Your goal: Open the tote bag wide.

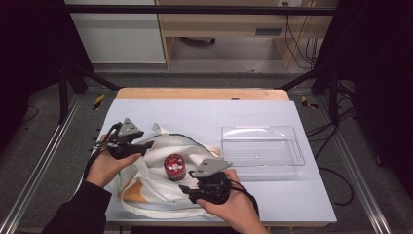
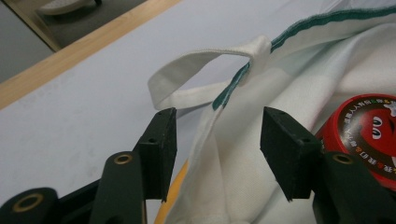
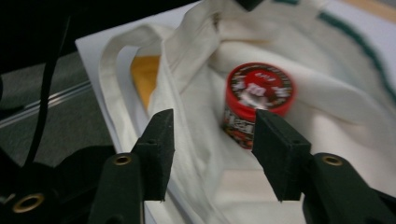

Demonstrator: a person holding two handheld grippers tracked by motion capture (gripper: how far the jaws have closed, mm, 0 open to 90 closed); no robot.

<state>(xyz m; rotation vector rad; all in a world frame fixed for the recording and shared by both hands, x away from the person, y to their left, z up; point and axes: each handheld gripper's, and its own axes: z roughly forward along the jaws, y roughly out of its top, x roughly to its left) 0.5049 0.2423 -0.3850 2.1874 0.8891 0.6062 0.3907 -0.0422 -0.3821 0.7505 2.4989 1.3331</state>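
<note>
The red can [image 1: 175, 166] stands on the white bag [image 1: 160, 187] on the table [image 1: 272, 197], between the left hand-held gripper [image 1: 146, 145] and right hand-held gripper [image 1: 187, 189]. Both jaws stand wide, empty.

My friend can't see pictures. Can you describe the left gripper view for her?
An open gripper reaches toward the edge of a white cloth bag with green trim, jaws either side of the cloth. A red can sits at right, on a pale table.
</note>
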